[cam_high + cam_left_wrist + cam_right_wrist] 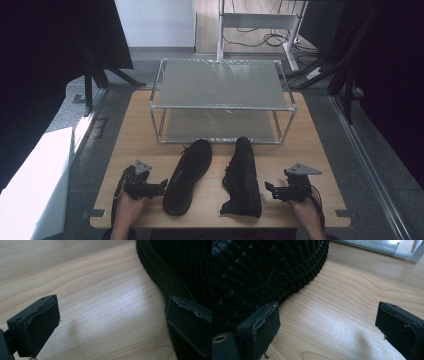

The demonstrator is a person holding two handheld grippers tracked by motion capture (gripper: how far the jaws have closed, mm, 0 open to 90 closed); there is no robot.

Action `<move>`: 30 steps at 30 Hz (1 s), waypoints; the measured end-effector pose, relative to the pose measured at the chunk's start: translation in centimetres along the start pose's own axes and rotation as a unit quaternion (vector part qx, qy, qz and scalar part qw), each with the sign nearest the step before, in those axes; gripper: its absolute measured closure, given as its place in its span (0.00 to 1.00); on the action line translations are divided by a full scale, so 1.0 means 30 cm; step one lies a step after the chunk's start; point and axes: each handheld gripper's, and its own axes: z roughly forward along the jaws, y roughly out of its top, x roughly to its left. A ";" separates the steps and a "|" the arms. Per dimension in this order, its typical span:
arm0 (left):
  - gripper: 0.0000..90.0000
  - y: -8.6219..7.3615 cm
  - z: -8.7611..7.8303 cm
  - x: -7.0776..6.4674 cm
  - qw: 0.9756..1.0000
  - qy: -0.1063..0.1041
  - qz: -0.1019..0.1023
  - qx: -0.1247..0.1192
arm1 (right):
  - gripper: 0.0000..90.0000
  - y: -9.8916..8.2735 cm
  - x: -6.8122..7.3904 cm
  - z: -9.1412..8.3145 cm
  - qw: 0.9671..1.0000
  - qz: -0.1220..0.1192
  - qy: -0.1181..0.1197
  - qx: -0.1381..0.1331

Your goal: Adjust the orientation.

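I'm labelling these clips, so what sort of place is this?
Probably a lab or workshop recording bay: a wooden table with a metal shoe rack, black curtains at both sides, and loose cables on the floor behind.

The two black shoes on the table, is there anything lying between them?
No. In the high view, only bare wooden table separates the left shoe from the right shoe, which lies tipped on its side.

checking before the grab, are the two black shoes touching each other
Apart. The high view shows a strip of bare wooden table running between the left shoe and the right shoe, which lies on its side, along their whole length.
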 end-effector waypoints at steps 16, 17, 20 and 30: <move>0.00 0.014 0.003 -0.077 0.998 -0.009 0.054 0.007 | 0.07 0.000 -0.004 0.000 1.000 0.010 0.007 -0.003; 0.01 0.017 0.003 -0.085 0.998 -0.006 0.060 0.006 | 0.07 0.000 -0.007 -0.002 1.000 0.011 0.007 -0.004; 0.01 0.018 0.002 -0.091 0.998 -0.002 0.062 0.005 | 0.07 0.000 -0.009 -0.004 1.000 0.013 0.007 -0.006; 0.01 0.029 0.014 -0.146 0.997 -0.028 0.077 0.007 | 0.06 0.001 -0.016 -0.006 1.000 0.014 0.005 -0.009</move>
